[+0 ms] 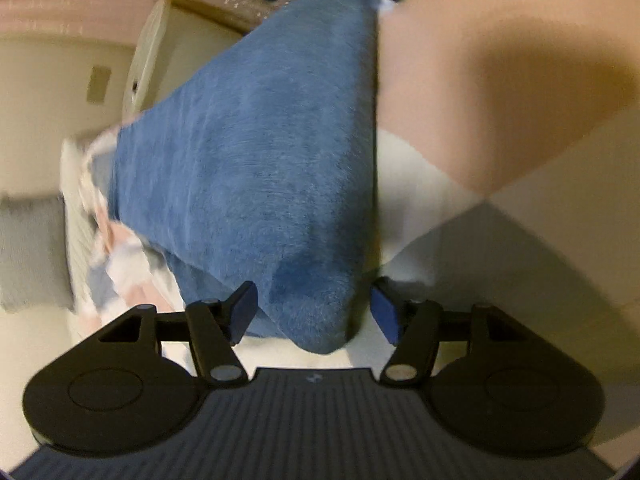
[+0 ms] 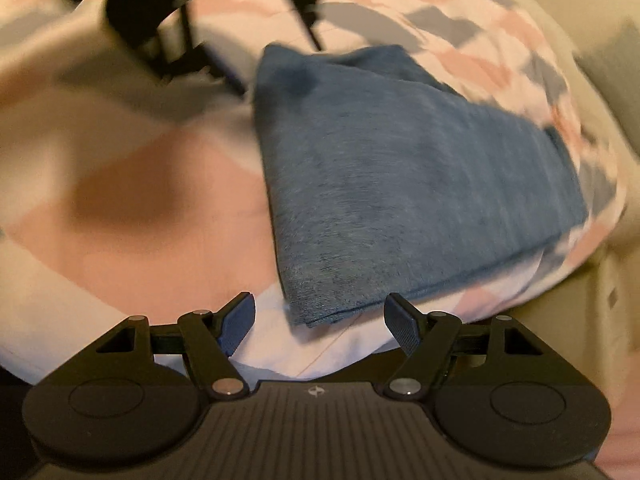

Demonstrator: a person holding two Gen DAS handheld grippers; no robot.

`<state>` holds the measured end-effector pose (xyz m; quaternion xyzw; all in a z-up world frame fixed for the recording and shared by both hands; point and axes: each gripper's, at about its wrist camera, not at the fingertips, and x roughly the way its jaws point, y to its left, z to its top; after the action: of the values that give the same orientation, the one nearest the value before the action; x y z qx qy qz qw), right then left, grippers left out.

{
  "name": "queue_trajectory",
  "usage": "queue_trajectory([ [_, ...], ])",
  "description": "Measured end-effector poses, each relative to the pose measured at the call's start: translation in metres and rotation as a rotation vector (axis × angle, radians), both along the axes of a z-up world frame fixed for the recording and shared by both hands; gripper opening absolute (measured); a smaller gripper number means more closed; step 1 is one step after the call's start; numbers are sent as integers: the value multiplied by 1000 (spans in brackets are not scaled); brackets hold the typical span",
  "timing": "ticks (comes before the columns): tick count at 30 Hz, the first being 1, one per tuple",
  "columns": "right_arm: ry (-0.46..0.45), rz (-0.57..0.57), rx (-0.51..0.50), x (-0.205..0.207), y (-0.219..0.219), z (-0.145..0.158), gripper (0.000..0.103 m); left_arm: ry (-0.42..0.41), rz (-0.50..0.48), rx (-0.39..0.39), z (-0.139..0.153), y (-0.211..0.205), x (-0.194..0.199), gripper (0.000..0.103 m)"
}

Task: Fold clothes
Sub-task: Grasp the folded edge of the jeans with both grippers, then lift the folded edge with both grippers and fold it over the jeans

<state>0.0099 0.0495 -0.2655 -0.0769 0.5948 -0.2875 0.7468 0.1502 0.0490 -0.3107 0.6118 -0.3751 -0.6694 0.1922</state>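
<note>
Patterned bedding [image 2: 460,8] is blurred by motion. On it lies a folded blue towel [image 2: 400,184], two layers visible. Left tongs [image 1: 314,312] straddle its corner, parted; right tongs [image 2: 320,322] open, still widening, empty.

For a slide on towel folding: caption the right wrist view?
Open right gripper poised over corner of folded blue towel on patterned bedding.
</note>
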Motion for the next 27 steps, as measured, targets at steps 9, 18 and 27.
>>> queue_trajectory([
  [9, 175, 215, -309, 10, 18, -57, 72, -17, -186, -189, -41, 1, 11, 54],
  [18, 186, 270, -296, 2, 1, -58, 40, -27, -46, -44, -24, -12, -4, 24],
  [27, -64, 146, 50, -20, -52, 13, 19, 145, 206, 297, 69, -63, -13, 18],
])
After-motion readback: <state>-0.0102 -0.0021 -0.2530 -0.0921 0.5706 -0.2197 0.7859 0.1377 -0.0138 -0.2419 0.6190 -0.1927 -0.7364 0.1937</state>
